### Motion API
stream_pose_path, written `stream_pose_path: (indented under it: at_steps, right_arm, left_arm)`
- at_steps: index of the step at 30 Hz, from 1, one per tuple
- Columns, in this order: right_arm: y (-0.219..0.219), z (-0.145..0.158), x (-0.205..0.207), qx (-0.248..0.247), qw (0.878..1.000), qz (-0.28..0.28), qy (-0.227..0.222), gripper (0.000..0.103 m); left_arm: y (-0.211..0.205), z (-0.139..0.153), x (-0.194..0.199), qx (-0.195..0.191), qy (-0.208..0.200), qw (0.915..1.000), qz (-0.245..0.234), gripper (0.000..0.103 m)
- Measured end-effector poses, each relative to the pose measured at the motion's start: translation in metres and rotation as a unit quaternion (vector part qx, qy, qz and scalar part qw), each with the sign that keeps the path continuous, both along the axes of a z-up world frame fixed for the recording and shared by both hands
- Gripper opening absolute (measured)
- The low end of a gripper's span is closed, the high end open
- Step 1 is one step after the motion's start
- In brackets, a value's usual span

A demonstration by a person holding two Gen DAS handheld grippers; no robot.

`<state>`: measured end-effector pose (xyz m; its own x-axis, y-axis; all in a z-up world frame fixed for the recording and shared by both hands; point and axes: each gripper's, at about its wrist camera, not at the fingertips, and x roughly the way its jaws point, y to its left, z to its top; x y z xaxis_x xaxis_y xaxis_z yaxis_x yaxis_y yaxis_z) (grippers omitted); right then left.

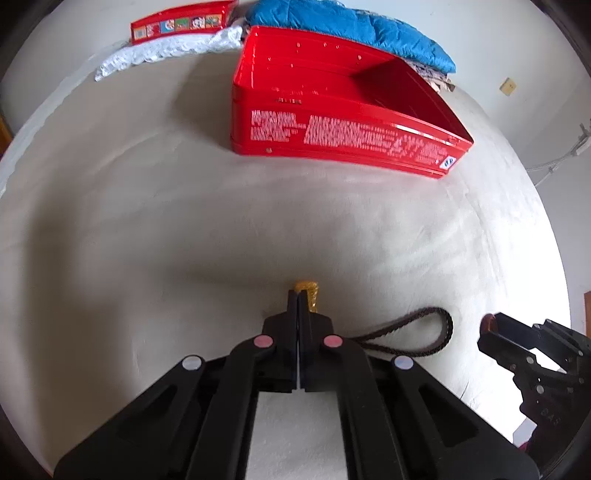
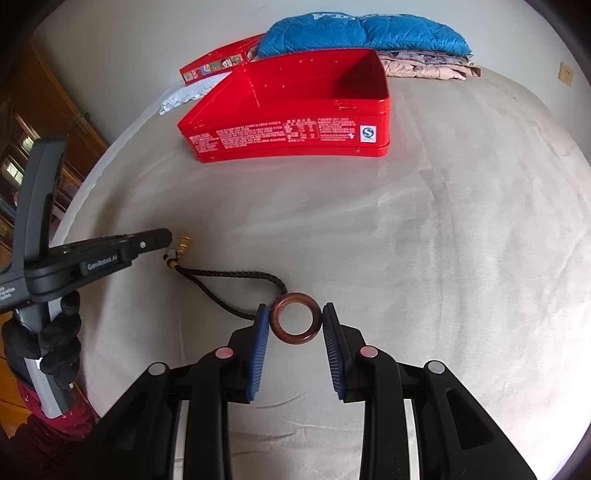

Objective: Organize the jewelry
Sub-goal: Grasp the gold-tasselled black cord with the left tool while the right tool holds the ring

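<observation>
A black braided cord bracelet point(image 2: 236, 282) lies on the beige bed sheet, with a gold clasp point(image 2: 183, 244) at one end and a brown ring point(image 2: 295, 323) at the other. My left gripper point(image 1: 297, 295) is shut on the gold clasp point(image 1: 309, 295); it also shows in the right wrist view point(image 2: 162, 240). My right gripper point(image 2: 294, 314) is open, its blue pads on either side of the brown ring, low over the sheet. The cord loop point(image 1: 417, 334) shows in the left wrist view, with my right gripper point(image 1: 493, 328) at the right edge.
An open red tin box point(image 2: 295, 133) stands further back on the bed; it also shows in the left wrist view point(image 1: 340, 136). Its lid point(image 2: 218, 62) leans behind, by white lace point(image 2: 188, 94). A blue quilt point(image 2: 362, 31) on folded cloth lies at the back.
</observation>
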<state>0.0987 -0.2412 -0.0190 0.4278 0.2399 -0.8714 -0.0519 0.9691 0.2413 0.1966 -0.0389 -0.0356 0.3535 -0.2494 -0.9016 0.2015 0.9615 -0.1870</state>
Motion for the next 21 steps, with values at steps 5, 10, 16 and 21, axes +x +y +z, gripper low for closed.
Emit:
stream_pose_path:
  at_steps: [5, 10, 16, 21]
  right_arm:
    - [0.003, -0.001, 0.001, -0.002, 1.000, 0.004, 0.004, 0.030]
    - [0.001, -0.001, 0.002, -0.002, 1.000, 0.000, 0.005, 0.030]
    - [0.001, -0.005, 0.003, 0.004, 1.000, -0.001, 0.007, 0.030]
    - [-0.002, -0.006, 0.002, 0.007, 1.000, 0.000, 0.007, 0.030]
  left_arm:
    - [0.003, -0.007, -0.001, -0.003, 0.015, 0.9999, 0.006, 0.018]
    - [0.003, -0.004, -0.011, -0.005, 0.013, 0.9997, 0.019, 0.044]
    - [0.000, -0.010, -0.016, -0.020, 0.040, 0.9983, 0.037, 0.041]
    - [-0.001, -0.012, -0.008, -0.020, 0.044, 0.9969, 0.061, 0.030]
